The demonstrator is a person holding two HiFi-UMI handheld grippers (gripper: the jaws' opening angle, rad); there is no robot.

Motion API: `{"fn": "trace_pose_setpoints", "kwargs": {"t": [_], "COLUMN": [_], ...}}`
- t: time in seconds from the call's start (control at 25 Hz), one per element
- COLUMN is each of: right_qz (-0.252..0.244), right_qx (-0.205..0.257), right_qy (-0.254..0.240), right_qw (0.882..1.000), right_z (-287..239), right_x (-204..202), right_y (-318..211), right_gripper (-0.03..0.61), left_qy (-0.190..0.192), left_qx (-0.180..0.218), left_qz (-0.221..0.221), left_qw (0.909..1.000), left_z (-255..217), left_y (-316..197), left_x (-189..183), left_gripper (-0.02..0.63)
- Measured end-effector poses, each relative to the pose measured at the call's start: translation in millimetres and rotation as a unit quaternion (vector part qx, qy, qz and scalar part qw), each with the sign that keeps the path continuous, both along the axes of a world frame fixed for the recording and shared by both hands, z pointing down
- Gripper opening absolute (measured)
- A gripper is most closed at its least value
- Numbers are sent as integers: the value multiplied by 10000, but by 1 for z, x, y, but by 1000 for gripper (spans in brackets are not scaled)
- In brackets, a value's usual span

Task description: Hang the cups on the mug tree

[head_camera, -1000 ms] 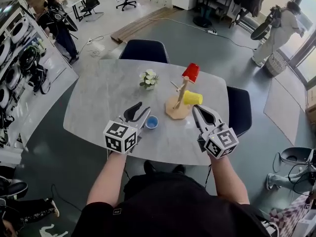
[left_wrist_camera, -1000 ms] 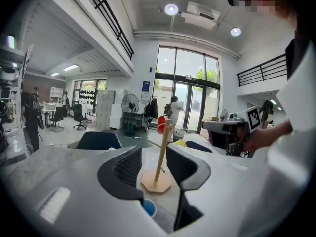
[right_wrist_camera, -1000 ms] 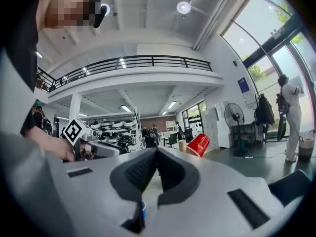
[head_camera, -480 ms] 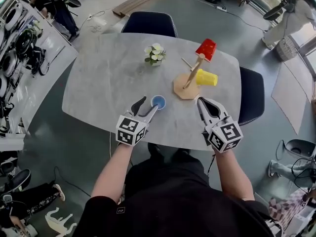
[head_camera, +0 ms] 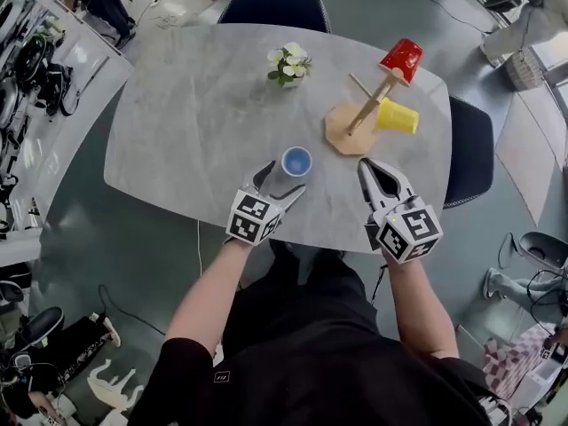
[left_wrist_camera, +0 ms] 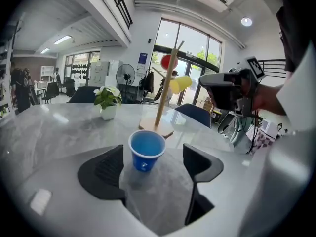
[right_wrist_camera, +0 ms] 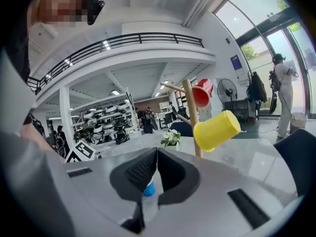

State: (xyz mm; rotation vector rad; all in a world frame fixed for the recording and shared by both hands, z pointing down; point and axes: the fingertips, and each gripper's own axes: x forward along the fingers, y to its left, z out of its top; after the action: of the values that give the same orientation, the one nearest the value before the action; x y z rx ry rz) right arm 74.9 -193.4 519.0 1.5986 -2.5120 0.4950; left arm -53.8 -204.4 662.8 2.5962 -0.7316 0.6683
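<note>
Three cups are showing on the one grey table (head_camera: 195,122). A blue cup (head_camera: 296,161) is standing upright with its mouth up, near the table's front edge. A red cup (head_camera: 401,59) and a yellow cup (head_camera: 398,117) are hanging on the single mug tree (head_camera: 342,136). The red one is sitting at about 1 o'clock from the wooden base and the yellow one at about 3 o'clock. The blue cup is lying at roughly 8 o'clock from that base, well apart from it.

The left gripper (head_camera: 284,181) is opening its jaws. The blue cup is standing between them, and neither pad is pressing on it. The right gripper (head_camera: 371,169) is hovering at 6 o'clock from the tree with its jaws closed together and nothing between them.

One small potted plant (head_camera: 287,64) is sitting at about 10 o'clock from the tree. Two dark chairs are showing, one (head_camera: 275,5) at the table's 12 o'clock side and one (head_camera: 470,149) at its 3 o'clock side.
</note>
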Motion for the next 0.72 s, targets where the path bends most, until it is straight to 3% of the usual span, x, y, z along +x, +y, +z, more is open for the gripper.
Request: {"fn": "trace_pose_setpoints", "kwargs": {"t": [0.28, 0.52, 0.72], "right_qz": [116, 347, 506], "right_qx": [-264, -407, -467], "right_qy": [227, 299, 103], "right_qw": [9993, 9981, 9976], "right_z": [14, 12, 2], "right_x": [1, 17, 21], "right_y": [13, 27, 29], "right_gripper": [14, 14, 14], "left_qy": [-135, -511, -332], "left_qx": [50, 181, 242], "left_qz": [171, 427, 656], "left_qw": [9997, 9976, 9970], "left_z": [33, 55, 44], "left_y": [-10, -21, -24], "left_x": [13, 24, 34], "left_gripper": [367, 365, 341]}}
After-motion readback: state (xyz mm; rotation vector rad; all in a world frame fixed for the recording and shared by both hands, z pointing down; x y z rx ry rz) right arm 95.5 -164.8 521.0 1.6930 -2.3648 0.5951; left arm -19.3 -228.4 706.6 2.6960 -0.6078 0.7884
